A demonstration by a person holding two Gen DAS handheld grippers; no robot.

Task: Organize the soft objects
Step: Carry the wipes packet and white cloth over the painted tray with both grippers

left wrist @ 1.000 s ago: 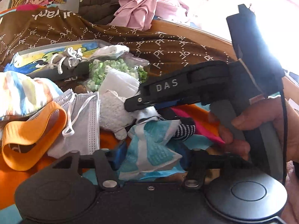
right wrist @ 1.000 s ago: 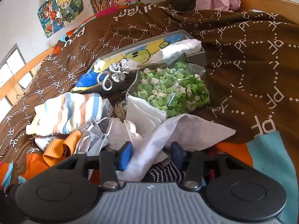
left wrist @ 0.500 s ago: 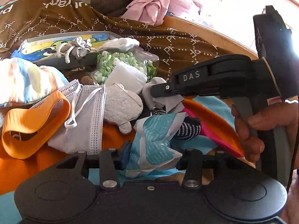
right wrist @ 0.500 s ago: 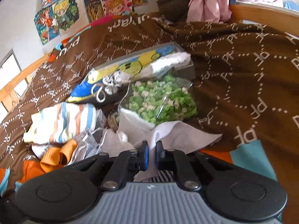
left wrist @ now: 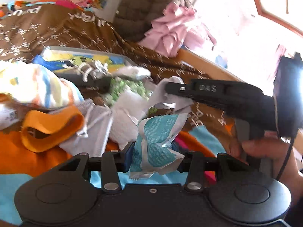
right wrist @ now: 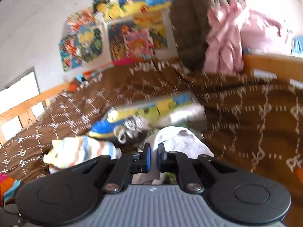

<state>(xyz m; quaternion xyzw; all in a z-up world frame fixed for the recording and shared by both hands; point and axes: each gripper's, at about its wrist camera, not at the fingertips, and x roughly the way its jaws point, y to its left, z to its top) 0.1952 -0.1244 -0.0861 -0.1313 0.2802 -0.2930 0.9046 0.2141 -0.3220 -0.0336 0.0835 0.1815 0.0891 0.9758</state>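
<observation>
My right tool [right wrist: 153, 156] pinches the grey cloth [right wrist: 181, 141], my left tool [left wrist: 154, 158] grips the teal packet [left wrist: 157, 141]; I'd lift both clear of the pile slowly.

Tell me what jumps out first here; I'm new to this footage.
The left hand-held gripper clamps a crumpled teal-printed white packet, low centre. The right hand-held gripper pinches a pale grey cloth. Left of the packet lies a bright orange elastic band.
</observation>
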